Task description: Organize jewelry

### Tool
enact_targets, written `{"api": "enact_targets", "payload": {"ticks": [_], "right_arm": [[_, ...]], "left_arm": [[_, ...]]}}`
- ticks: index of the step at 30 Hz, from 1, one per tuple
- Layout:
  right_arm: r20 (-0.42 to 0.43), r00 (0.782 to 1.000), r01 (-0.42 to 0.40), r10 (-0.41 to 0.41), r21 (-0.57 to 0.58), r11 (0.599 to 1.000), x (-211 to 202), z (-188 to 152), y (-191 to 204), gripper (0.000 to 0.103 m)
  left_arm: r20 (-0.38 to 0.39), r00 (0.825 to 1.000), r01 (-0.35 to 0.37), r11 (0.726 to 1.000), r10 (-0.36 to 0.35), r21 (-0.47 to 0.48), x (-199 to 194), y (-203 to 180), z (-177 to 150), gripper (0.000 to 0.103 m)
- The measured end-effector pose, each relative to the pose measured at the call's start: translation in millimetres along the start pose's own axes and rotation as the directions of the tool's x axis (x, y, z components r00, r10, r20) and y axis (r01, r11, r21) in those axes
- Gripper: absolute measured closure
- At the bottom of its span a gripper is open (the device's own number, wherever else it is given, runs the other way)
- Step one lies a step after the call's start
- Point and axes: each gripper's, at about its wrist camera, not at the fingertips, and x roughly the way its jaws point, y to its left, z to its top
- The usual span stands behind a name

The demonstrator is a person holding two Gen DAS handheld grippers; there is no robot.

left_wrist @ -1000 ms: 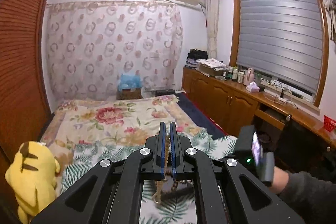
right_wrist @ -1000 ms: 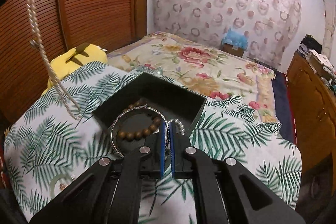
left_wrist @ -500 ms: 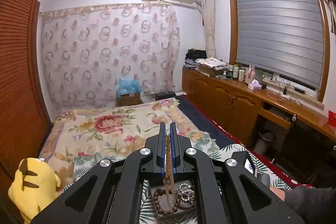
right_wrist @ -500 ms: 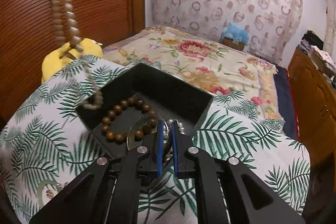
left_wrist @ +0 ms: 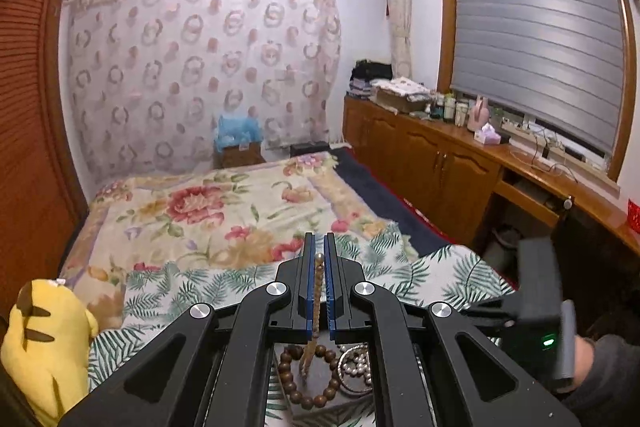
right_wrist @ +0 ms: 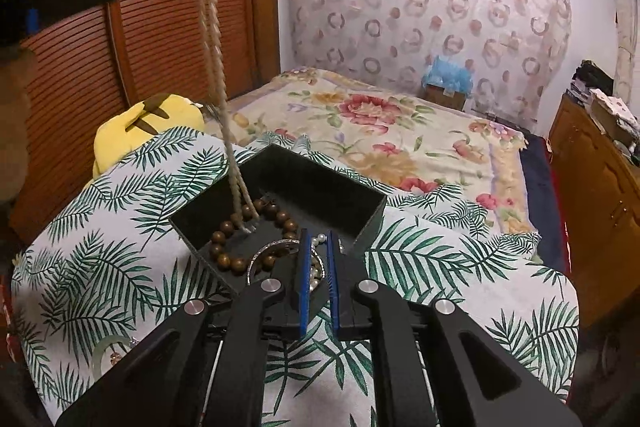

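Jewelry lies in a black box (right_wrist: 316,183) that stands on the leaf-print cloth (right_wrist: 440,255) over the bed. Inside it are a brown wooden bead bracelet (right_wrist: 240,227), a silver bangle (right_wrist: 260,259) and some pearls (right_wrist: 318,239). The left tool (left_wrist: 319,267) is pressed together on a long pale bead necklace (right_wrist: 218,75); the necklace hangs straight down from its fingertips, and the lower end touches the box floor inside the ring of the wooden bracelet. The right tool (right_wrist: 317,267) hovers at the near edge of the box, above the pearls, with the jaws a little apart and nothing between them. A yellow plush toy (right_wrist: 136,123) lies beside the cloth.
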Motion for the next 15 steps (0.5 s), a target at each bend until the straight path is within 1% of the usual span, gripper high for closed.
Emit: {"api": "enact_targets", "payload": {"ticks": [8, 10, 12, 14, 15], "right_arm": [[-0.007, 1.000, 0.009, -0.009, -0.008, 1.000, -1, -6, 5, 0.094], [-0.006, 1.000, 0.011, -0.011, -0.005, 1.000, -3, -8, 7, 0.094], [-0.001, 1.000, 0.012, -0.012, -0.003, 1.000, -9, -10, 9, 0.094], [0.006, 1.000, 0.011, -0.011, 0.004, 1.000, -17, -15, 12, 0.094], [0.008, 1.000, 0.010, -0.010, 0.009, 1.000, -21, -17, 14, 0.094]], "left_arm": [[-0.075, 0.997, -0.007, 1.000, 0.007, -0.004, 17, 3, -24, 0.099], [-0.086, 0.996, -0.019, 1.000, 0.020, 0.003, 16, 2, -31, 0.096], [-0.087, 0.996, -0.021, 1.000, 0.020, -0.003, 11, 4, -37, 0.085], [-0.088, 0.996, -0.021, 1.000, 0.019, -0.012, 4, 5, -45, 0.078], [-0.093, 0.995, -0.024, 1.000, 0.022, -0.012, 0, 4, -51, 0.077]]}}
